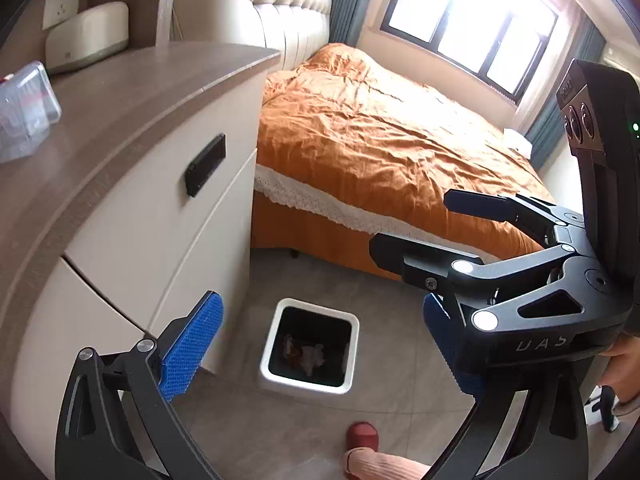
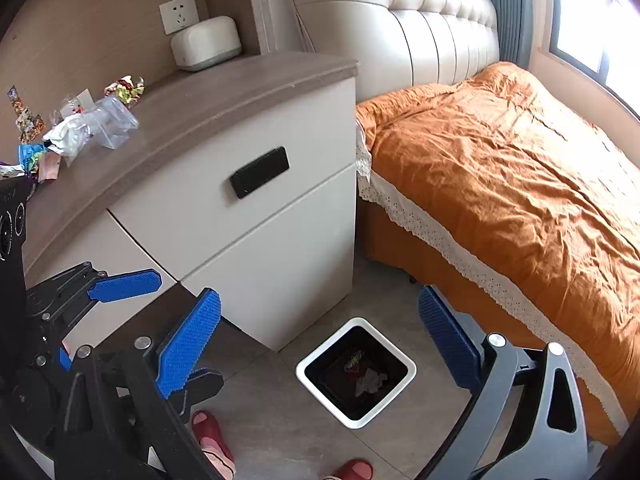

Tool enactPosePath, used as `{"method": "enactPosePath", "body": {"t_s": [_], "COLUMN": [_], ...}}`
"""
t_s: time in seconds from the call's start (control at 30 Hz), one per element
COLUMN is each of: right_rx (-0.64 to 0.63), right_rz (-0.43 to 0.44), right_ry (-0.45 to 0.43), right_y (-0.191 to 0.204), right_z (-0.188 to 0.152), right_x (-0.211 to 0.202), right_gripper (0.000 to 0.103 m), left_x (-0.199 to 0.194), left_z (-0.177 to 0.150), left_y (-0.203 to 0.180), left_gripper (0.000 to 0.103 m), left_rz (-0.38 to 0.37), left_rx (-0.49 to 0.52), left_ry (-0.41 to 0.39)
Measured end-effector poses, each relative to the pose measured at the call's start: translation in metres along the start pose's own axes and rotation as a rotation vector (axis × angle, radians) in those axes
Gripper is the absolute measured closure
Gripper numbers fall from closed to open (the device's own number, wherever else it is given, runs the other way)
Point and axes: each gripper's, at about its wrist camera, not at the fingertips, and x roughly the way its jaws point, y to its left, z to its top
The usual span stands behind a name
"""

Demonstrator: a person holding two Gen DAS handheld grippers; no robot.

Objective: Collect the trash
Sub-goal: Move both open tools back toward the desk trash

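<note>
A white square trash bin [image 1: 310, 346] with a black liner stands on the floor by the nightstand and holds crumpled wrappers; it also shows in the right wrist view [image 2: 356, 372]. My left gripper [image 1: 320, 344] is open and empty above the bin. My right gripper [image 2: 320, 348] is open and empty, also above the bin; it shows in the left wrist view [image 1: 404, 224]. Several wrappers and a crumpled clear plastic bag [image 2: 92, 126] lie on the nightstand top [image 2: 200, 108]. A clear plastic piece [image 1: 24, 112] lies at its left edge.
A white box [image 2: 206, 42] stands at the back of the nightstand under a wall socket [image 2: 179, 12]. A bed with an orange cover [image 2: 520, 168] fills the right side. The person's red slippers [image 1: 362, 436] are on the tiled floor near the bin.
</note>
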Motion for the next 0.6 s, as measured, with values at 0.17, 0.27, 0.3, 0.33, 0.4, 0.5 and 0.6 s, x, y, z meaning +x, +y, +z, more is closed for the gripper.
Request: {"method": "enactPosePath", "body": {"t_s": [0.17, 0.27, 0.3, 0.33, 0.4, 0.5, 0.6], "right_rx": [-0.025, -0.042, -0.049, -0.056, -0.078, -0.111, -0.160], "right_rz": [0.033, 0.046, 0.054, 0.058, 0.080, 0.113, 0.160], "right_ry": [-0.042, -0.066, -0.077, -0.085, -0.109, -0.137, -0.161], "right_y": [0.025, 0.043, 0.049, 0.055, 0.070, 0.092, 0.122], "right_z": [0.019, 0.031, 0.036, 0.039, 0.050, 0.064, 0.080], "right_x": [-0.028, -0.040, -0.044, -0.048, -0.055, -0.062, -0.064], "right_gripper": [0.004, 0.004, 0.004, 0.004, 0.004, 0.004, 0.004], "left_x": [-0.042, -0.064, -0.073, -0.080, -0.095, -0.122, -0.151], "left_z": [0.010, 0.014, 0.016, 0.017, 0.020, 0.023, 0.024], "left_y": [0.003, 0.010, 0.013, 0.016, 0.023, 0.039, 0.060], "left_gripper": [0.005, 0.005, 0.005, 0.005, 0.005, 0.005, 0.005], "left_rz": [0.031, 0.054, 0.065, 0.076, 0.106, 0.159, 0.210], "left_rx": [-0.002, -0.016, -0.021, -0.023, -0.032, -0.050, -0.075], "left_ry": [-0.051, -0.080, -0.091, -0.099, -0.121, -0.157, -0.188]}}
